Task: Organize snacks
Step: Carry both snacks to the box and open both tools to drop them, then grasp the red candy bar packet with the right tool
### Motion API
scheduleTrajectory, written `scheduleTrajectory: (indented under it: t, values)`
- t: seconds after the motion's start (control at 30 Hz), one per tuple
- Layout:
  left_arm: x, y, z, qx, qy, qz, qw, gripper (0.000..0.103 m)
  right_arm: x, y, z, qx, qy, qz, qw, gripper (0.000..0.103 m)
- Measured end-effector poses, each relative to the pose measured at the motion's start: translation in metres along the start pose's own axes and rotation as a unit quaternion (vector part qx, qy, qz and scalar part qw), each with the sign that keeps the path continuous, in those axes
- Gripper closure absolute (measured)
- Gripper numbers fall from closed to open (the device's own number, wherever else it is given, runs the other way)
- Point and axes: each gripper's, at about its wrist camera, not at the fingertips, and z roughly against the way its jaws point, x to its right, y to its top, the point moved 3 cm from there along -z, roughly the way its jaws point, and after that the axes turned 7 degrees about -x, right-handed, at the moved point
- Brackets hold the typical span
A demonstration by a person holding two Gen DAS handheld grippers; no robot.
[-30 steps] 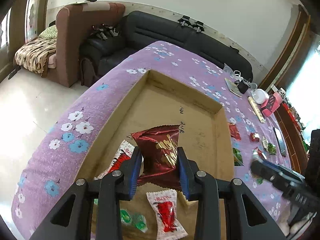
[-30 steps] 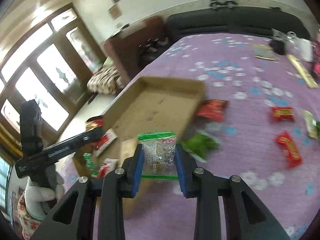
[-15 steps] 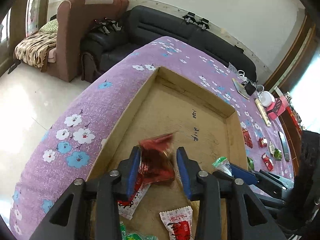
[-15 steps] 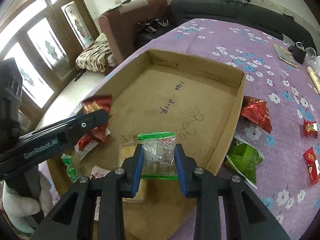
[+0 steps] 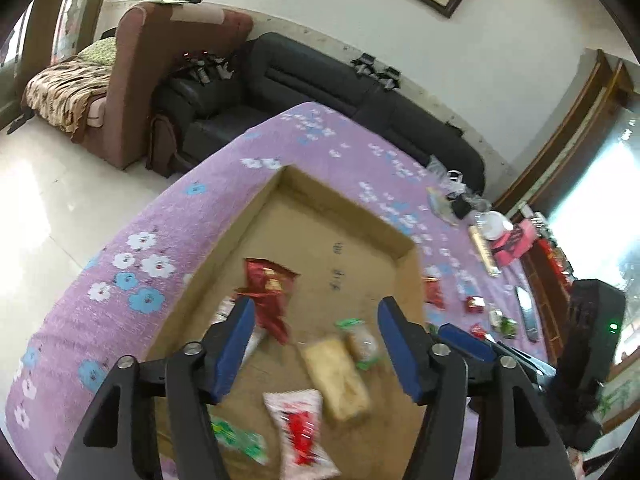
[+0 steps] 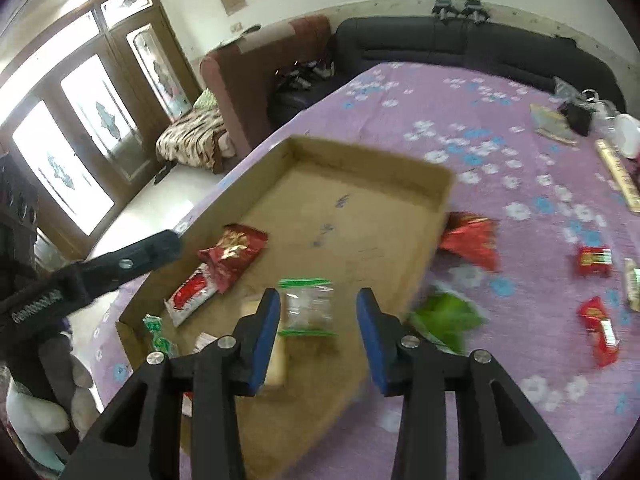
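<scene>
In the left wrist view, the left claw [image 5: 314,340] was seen spread and still opening, with nothing pinched. The dark red snack packet [image 5: 267,294] was found just off the inner face of its left pad, inside the cardboard box [image 5: 352,212]; whether it touched the pad could not be told. A clear packet with green ends [image 5: 360,338] and a tan packet [image 5: 336,376] were seen on the box floor between the pads' lines. The box was set on a worktop covered by a purple flowered cloth [image 5: 132,280]; a black sofa [image 5: 320,80] and a brown armchair [image 5: 160,60] were visible behind.

In the right wrist view, the right claw [image 6: 318,320] was seen parted and opening. The clear packet with green ends [image 6: 308,306] was seen between its pads, close to the left one, with a clear gap to the right one. The dark red snack packet [image 6: 234,252] was seen on the box [image 6: 360,160] floor. Red and green packets [image 6: 472,240] were scattered on the cloth beside the box.
</scene>
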Motion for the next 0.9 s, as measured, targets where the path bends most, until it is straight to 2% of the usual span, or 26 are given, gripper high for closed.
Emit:
scheduleTrajectory:
  t: [0.07,0.23,0.33,0.43,0.5,0.63,0.77,0.9]
  values:
    - [0.011,-0.005,0.004,-0.001,-0.017,-0.002,0.9999,0.026,0.024,-0.005,0.017,0.011,-0.009,-0.014,1.0,0.056]
    - [0.047,-0.024,0.001,-0.022,-0.061,-0.013,0.9978,0.023,0.127,-0.034,0.058,0.023,-0.062,-0.094,0.993,0.052]
    - [0.072,-0.036,-0.007,-0.04,-0.08,-0.023,0.9957,0.022,0.191,-0.057,0.077,0.024,-0.098,-0.156,0.983,0.053]
    - [0.096,-0.05,-0.018,-0.06,-0.097,-0.033,0.993,0.022,0.233,-0.078,0.091,0.029,-0.106,-0.207,0.972,0.053]
    - [0.11,-0.059,-0.025,-0.07,-0.104,-0.038,0.9914,0.022,0.244,-0.085,0.092,0.028,-0.108,-0.217,0.97,0.053]
    - [0.133,-0.076,-0.04,-0.095,-0.099,-0.062,0.9886,0.022,0.24,-0.081,0.074,0.019,-0.092,-0.205,0.974,0.053]
    - [0.149,-0.087,-0.044,-0.104,-0.08,-0.092,0.9871,0.022,0.226,-0.066,0.048,0.013,-0.081,-0.18,0.98,0.051]
    - [0.156,-0.088,-0.048,-0.103,-0.054,-0.115,0.9865,0.022,0.219,-0.05,0.024,0.013,-0.094,-0.153,0.984,0.051]
